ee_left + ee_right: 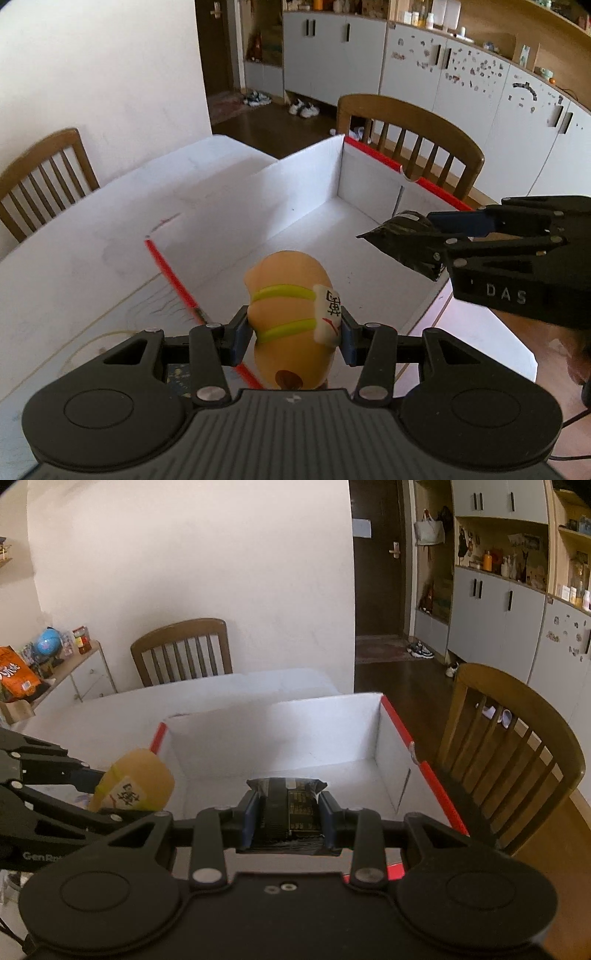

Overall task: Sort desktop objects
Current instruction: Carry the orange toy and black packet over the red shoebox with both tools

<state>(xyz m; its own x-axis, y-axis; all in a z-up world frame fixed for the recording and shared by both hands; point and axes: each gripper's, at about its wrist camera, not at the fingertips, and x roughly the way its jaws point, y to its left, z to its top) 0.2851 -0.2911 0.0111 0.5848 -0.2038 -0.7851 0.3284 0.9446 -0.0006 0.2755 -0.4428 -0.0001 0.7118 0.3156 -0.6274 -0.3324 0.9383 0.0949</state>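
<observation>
My left gripper (291, 338) is shut on an orange rubber toy (290, 295) with yellow-green bands and a white tag, held above the near left rim of the white box (306, 184). My right gripper (290, 814) is shut on a black snack packet (291, 808), held above the box's near edge. In the left wrist view the right gripper (410, 240) with the black packet (402, 236) hovers over the box's right side. In the right wrist view the toy (135, 784) and left gripper show at the left, beside the box (277, 723).
The box has red-edged rims (388, 157) and sits on a white table (74, 258). Wooden chairs stand at the table's left (44, 177) and far right (410, 140). A side shelf with snacks (22, 672) stands at the left. Grey cabinets line the back wall.
</observation>
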